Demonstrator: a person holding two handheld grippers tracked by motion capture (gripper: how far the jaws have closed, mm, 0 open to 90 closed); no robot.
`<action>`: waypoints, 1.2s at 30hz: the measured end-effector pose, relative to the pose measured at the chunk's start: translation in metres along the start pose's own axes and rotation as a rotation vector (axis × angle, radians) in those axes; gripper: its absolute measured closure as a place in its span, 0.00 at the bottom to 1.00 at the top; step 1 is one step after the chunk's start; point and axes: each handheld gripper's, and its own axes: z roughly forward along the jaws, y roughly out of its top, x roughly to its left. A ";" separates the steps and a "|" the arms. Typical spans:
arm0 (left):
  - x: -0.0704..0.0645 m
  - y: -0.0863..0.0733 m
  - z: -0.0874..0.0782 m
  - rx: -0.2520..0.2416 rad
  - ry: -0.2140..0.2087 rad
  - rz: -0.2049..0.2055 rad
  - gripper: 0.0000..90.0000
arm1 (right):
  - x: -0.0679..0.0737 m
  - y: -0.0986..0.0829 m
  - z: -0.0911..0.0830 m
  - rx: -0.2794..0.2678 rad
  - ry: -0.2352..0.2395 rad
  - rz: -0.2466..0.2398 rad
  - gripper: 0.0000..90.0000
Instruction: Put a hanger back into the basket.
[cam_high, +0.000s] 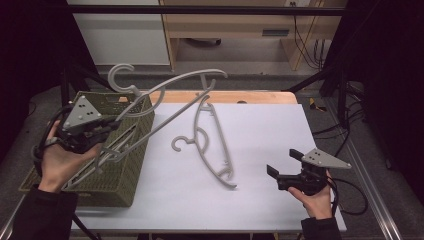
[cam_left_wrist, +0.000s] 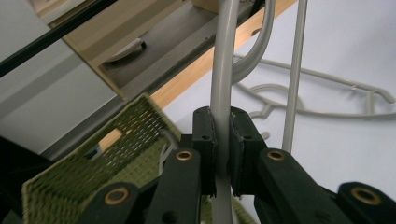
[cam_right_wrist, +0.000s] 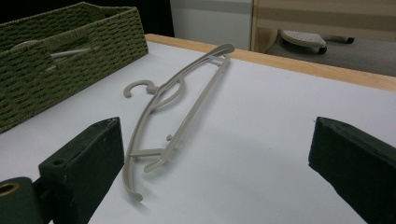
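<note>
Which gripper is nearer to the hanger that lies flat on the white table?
The right gripper: it is open beside the flat hanger's lower end. The left gripper is farther, over the basket, shut on a lifted hanger.

In front of me the white surface (cam_high: 260, 200) has a wooden far edge. On it lies one grey hanger (cam_high: 212, 145), and a green woven basket (cam_high: 122, 172) stands at its left side.
</note>
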 end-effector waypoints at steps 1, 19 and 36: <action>0.004 -0.004 -0.001 0.003 0.012 -0.006 0.92 | 0.000 0.000 0.000 -0.001 0.007 0.004 0.04; 0.062 -0.084 -0.002 0.162 0.157 -0.042 0.92 | 0.002 -0.001 0.003 0.018 0.007 -0.010 0.04; 0.078 -0.123 -0.007 0.258 0.247 -0.023 0.92 | 0.002 -0.001 0.003 0.017 0.008 -0.008 0.04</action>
